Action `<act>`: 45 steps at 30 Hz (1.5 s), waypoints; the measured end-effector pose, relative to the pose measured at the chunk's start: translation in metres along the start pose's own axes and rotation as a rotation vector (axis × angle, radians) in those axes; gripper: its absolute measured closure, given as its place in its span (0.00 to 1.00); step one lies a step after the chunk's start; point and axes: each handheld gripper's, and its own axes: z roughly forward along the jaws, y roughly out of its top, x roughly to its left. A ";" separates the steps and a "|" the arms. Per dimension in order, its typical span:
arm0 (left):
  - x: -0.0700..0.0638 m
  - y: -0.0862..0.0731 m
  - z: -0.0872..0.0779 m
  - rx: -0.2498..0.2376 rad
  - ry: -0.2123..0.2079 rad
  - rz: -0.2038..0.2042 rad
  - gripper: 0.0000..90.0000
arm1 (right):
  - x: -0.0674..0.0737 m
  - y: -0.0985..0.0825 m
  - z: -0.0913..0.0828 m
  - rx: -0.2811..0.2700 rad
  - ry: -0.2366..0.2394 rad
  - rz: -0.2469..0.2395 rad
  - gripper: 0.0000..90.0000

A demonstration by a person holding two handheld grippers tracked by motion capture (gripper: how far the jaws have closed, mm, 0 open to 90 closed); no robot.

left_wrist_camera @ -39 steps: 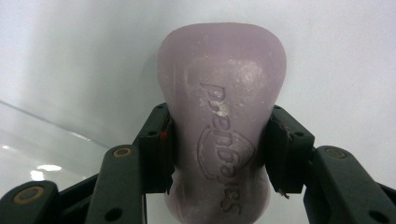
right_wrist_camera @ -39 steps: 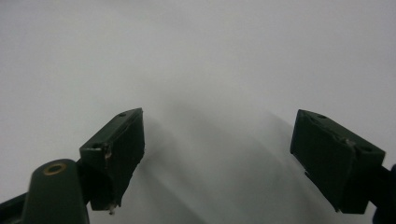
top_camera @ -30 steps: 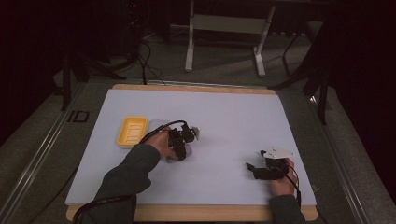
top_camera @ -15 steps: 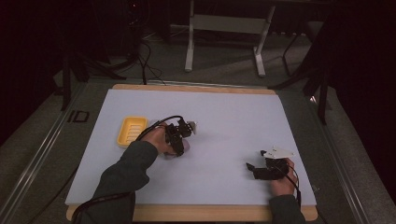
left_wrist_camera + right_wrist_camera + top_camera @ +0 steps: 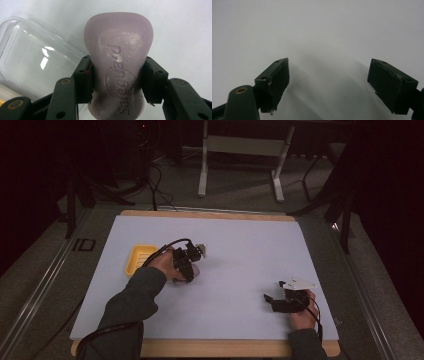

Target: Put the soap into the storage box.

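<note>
Table (image 5: 240, 320) with a pale lilac-white top and a wooden edge spreads across the high view. The left gripper (image 5: 192, 269) sits left of the middle, just right of a shallow yellow plastic tray (image 5: 135, 262), with a pale purple bar (image 5: 194, 270) barely visible under its jaws. The right gripper (image 5: 270, 301) lies low near the right front corner, well apart from the left one, jaws pointing left.

In the left gripper view, the left gripper (image 5: 117, 82) is clamped on a moulded lilac bar of soap (image 5: 118, 50) with raised lettering, both pads pressing its waist. Beside the soap, touching or nearly so, lies a clear plastic lid (image 5: 32, 62) on the table.

In the right gripper view, the right gripper (image 5: 328, 80) has its jaws spread wide, with bare table surface between them.
</note>
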 end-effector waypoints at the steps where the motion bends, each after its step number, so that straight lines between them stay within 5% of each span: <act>1: 0.001 -0.001 -0.001 -0.004 0.001 -0.006 0.56 | 0.000 0.000 0.000 0.001 0.000 0.001 0.19; 45: 0.039 -0.022 -0.017 -0.067 0.019 -0.211 0.56 | -0.001 0.000 -0.001 -0.008 0.001 0.001 0.19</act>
